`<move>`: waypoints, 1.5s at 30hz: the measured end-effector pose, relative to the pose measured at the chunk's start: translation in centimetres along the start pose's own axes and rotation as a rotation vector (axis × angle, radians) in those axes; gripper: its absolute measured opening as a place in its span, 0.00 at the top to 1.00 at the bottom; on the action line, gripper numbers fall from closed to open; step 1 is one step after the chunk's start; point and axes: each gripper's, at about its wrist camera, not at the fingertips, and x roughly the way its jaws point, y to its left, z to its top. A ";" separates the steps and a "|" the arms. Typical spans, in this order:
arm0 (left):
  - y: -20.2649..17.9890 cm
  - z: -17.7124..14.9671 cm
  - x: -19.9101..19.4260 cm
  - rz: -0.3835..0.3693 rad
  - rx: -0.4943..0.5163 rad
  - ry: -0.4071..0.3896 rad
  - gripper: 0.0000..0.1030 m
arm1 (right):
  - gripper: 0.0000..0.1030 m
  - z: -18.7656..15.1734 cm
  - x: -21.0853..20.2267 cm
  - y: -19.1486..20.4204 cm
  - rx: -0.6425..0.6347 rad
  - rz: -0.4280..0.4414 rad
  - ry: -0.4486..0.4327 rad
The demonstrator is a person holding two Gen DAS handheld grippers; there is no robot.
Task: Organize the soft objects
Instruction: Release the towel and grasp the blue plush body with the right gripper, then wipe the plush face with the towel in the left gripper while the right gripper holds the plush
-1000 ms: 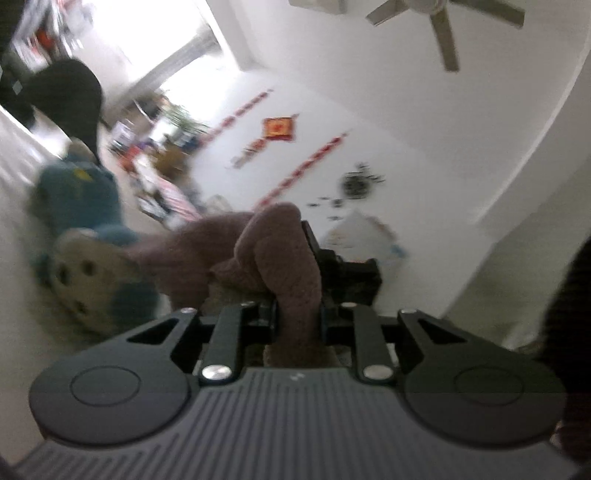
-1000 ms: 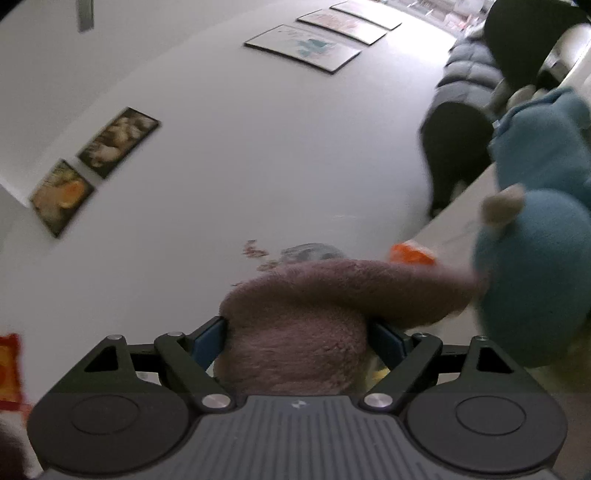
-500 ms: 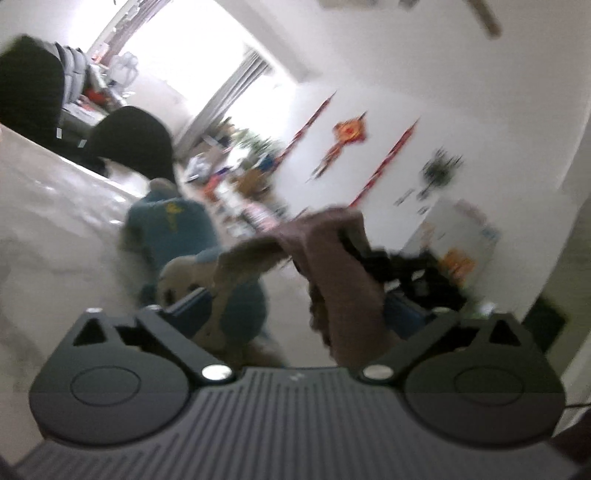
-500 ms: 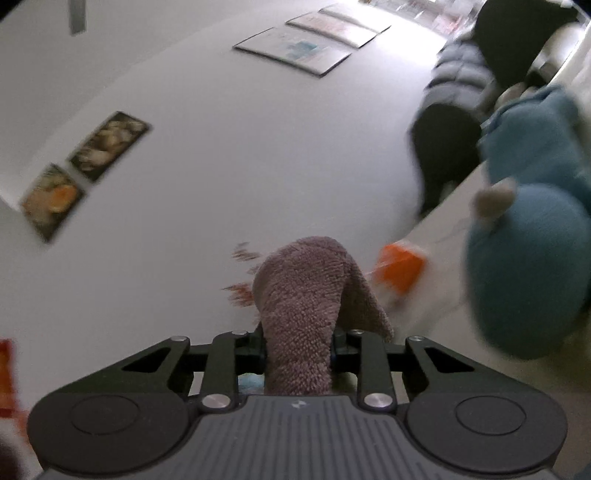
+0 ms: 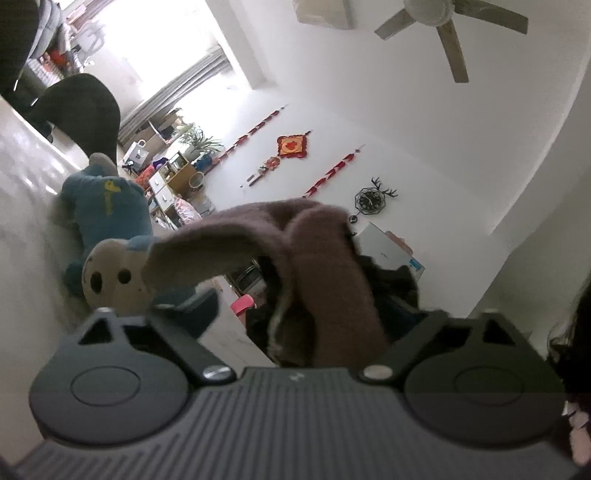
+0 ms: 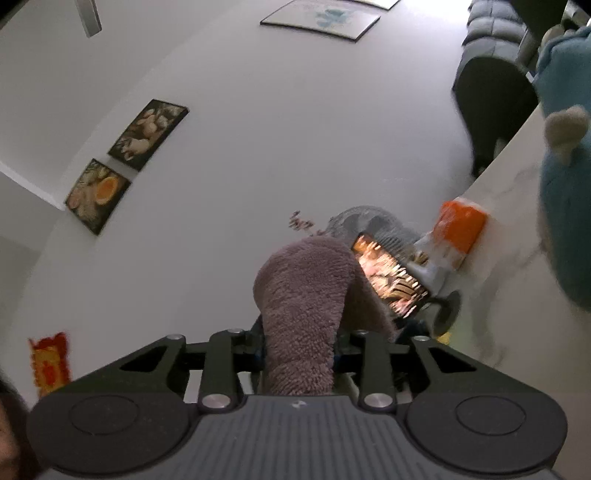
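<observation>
Right gripper (image 6: 299, 354) pinches a fold of the mauve fleecy cloth (image 6: 306, 295) as its jaws ease apart, while the left gripper (image 5: 295, 314), wide and closing, should clamp the cloth's hanging side (image 5: 332, 288) before the teal plush toy (image 5: 107, 214) is approached.

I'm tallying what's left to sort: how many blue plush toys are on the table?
1. The blue plush toy lies on the table beyond the mauve towel; the right wrist view shows it at its right edge. Others may be hidden.

White walls (image 5: 388, 122), ceiling fan (image 5: 443, 22), bright window (image 5: 155, 48), framed pictures (image 6: 147, 129)
</observation>
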 end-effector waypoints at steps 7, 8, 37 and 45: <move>0.9 0.1 -0.1 0.121 -0.054 -0.005 0.75 | 0.43 -0.2 -1.8 -0.9 -0.010 -0.131 -0.089; 0.9 0.2 -0.1 0.147 -0.053 -0.011 0.75 | 0.39 -0.2 -2.1 -1.0 -0.021 -0.163 -0.101; -1.4 0.6 6.2 0.871 0.385 0.115 0.80 | 0.60 -2.6 -1.7 -0.4 -0.394 -0.825 -0.256; -1.3 0.2 5.3 0.951 0.328 0.122 0.81 | 0.60 -2.1 -1.7 -0.4 -0.383 -0.812 -0.261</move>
